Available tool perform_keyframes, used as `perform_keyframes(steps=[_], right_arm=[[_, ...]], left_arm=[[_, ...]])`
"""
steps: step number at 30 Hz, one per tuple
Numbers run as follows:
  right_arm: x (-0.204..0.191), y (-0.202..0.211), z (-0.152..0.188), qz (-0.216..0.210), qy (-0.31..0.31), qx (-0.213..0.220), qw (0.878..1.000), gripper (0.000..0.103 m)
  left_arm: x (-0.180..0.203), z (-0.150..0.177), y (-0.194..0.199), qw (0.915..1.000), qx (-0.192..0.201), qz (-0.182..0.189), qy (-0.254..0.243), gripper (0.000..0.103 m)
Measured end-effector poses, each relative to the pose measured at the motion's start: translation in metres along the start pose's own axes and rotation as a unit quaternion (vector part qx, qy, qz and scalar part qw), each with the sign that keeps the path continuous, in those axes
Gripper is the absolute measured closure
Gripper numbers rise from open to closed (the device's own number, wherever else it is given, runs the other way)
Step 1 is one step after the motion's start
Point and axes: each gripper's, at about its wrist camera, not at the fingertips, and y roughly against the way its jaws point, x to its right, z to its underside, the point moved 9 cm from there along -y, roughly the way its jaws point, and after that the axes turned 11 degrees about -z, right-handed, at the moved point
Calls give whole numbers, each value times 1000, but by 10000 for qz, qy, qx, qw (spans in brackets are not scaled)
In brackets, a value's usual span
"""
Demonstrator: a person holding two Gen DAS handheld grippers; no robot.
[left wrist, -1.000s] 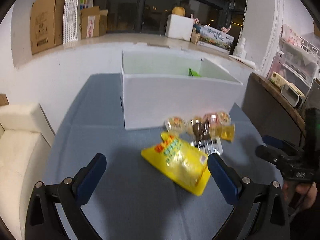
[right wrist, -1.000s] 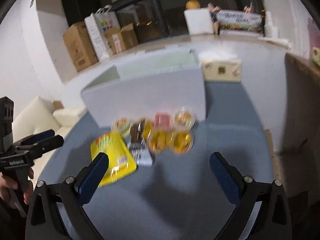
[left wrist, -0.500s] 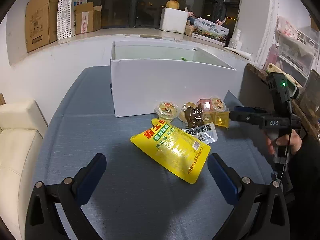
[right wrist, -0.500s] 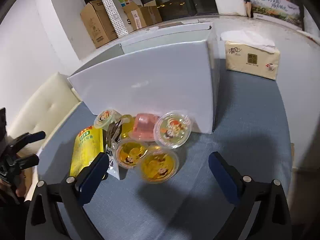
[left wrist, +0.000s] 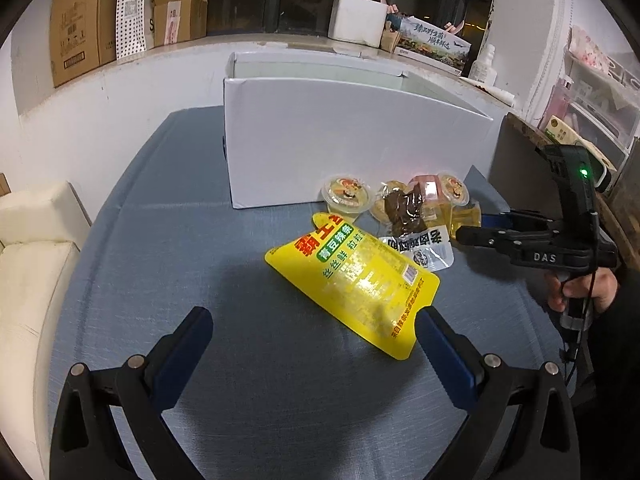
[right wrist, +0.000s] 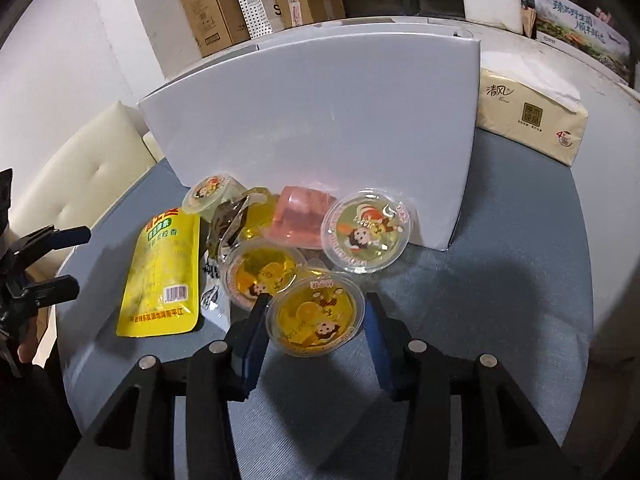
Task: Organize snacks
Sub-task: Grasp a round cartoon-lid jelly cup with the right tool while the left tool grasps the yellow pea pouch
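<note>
A heap of snacks lies in front of a white box (left wrist: 352, 152) on the blue-grey table. In the right wrist view my right gripper (right wrist: 316, 318) is closing, and its blue pads touch both sides of a yellow jelly cup (right wrist: 316, 312) at the near edge of the heap. Behind it are a second yellow cup (right wrist: 260, 272), a pink cup (right wrist: 300, 220), a green-lidded cup (right wrist: 366, 234) and a dark wrapped snack (right wrist: 226, 220). A yellow pouch (left wrist: 356, 280) lies nearest my left gripper (left wrist: 312, 336), which is open and empty just above the table; its right finger is near the pouch's corner.
A tissue pack (right wrist: 532, 116) sits to the right of the box. Cardboard boxes (left wrist: 80, 28) and a foam box (left wrist: 356, 20) stand on the ledge behind. A cream sofa (left wrist: 28, 248) borders the table on the left. A hand (left wrist: 580, 292) holds the right gripper's handle.
My right gripper moved in to the heap and narrowed from wide open to around the yellow jelly cup. The left gripper sank slightly toward the table and stayed open.
</note>
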Motion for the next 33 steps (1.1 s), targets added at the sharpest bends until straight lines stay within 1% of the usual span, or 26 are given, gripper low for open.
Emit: perform_keyframes(steps=[3, 4, 5, 6, 8, 9, 11, 12, 13, 14, 16, 19, 21, 22, 23, 24, 25, 26, 27, 29, 30, 32, 33], right_arm=[[-9, 8, 5, 110, 12, 100, 9999, 54], [-13, 12, 7, 194, 3, 140, 9997, 54], [-19, 16, 11, 274, -7, 174, 9995, 54], [-23, 20, 13, 341, -25, 229, 9992, 54], [-38, 27, 20, 374, -46, 333, 9987, 54], [-43, 30, 22, 406, -66, 399, 9984, 54], [-50, 33, 29, 291, -129, 479, 9983, 54], [-53, 32, 32, 321, -150, 475, 9982, 54], [-56, 30, 34, 374, -178, 472, 9980, 54], [-59, 29, 37, 403, -214, 463, 9979, 54], [-61, 33, 40, 398, -290, 492, 9976, 54], [-67, 38, 39, 358, -415, 625, 9965, 54], [-66, 48, 40, 323, -448, 710, 9959, 54], [-66, 52, 41, 341, -454, 744, 9956, 54], [-66, 54, 41, 337, -468, 761, 9954, 54], [-67, 56, 41, 329, -480, 788, 9952, 54], [-67, 57, 41, 334, -488, 813, 9949, 54], [-67, 59, 41, 355, -491, 840, 9946, 54], [-65, 59, 38, 351, -504, 856, 9944, 54], [-66, 62, 35, 315, -502, 937, 9938, 54], [-68, 63, 34, 321, -494, 968, 9936, 54], [-73, 66, 30, 357, -456, 1035, 9929, 54], [-76, 67, 29, 359, -442, 1063, 9927, 54]], left_arm=[[2, -4, -9, 9995, -169, 175, 220, 0], [3, -8, -16, 9986, -275, 208, 391, 0], [4, -12, -23, 9977, -369, 144, 543, 0], [7, -16, -30, 9969, -467, 10, 632, 0], [13, -23, -41, 9956, -547, -89, 755, 0], [18, -27, -50, 9944, -597, -219, 843, 0], [23, -30, -62, 9915, -704, -590, 917, 0], [25, -32, -66, 9909, -700, -689, 919, 0], [27, -33, -70, 9894, -681, -893, 920, 0], [28, -34, -73, 9881, -702, -1006, 924, 0], [32, -33, -83, 9859, -836, -1126, 912, 0], [38, -35, -89, 9857, -739, -1320, 738, 0], [40, -36, -90, 9861, -687, -1351, 683, 0], [40, -36, -88, 9865, -645, -1338, 686, 5], [39, -37, -86, 9868, -589, -1352, 667, 13], [38, -37, -83, 9881, -528, -1297, 630, 19], [37, -34, -80, 9888, -517, -1273, 587, 30], [36, -32, -77, 9900, -515, -1193, 554, 38], [35, -31, -74, 9915, -539, -1065, 522, 40], [33, -27, -68, 9941, -537, -831, 446, 51], [32, -23, -64, 9957, -511, -655, 403, 53], [26, -15, -57, 9974, -482, -442, 308, 64], [26, -13, -52, 9983, -457, -208, 296, 66]])
